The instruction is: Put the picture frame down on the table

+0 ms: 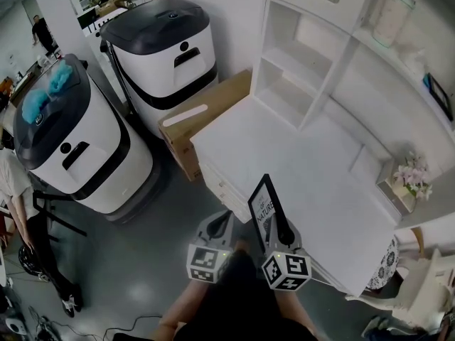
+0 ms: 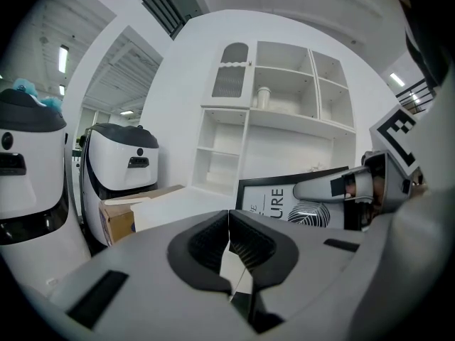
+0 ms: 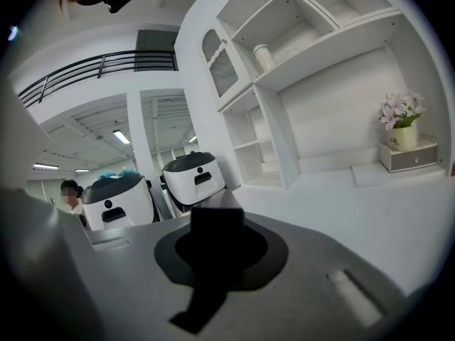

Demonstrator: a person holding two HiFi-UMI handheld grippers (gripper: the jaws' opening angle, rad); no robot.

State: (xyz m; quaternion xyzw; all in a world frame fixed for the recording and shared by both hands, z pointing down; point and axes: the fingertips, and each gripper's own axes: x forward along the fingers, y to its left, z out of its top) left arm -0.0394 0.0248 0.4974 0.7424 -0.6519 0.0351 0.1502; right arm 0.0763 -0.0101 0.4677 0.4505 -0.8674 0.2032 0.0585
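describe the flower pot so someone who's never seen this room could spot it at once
On the white table below the white shelf unit, look to the right end by the back wall, where a small white box sits. The flower pot stands on that box: pale pink blooms, the only plant there.
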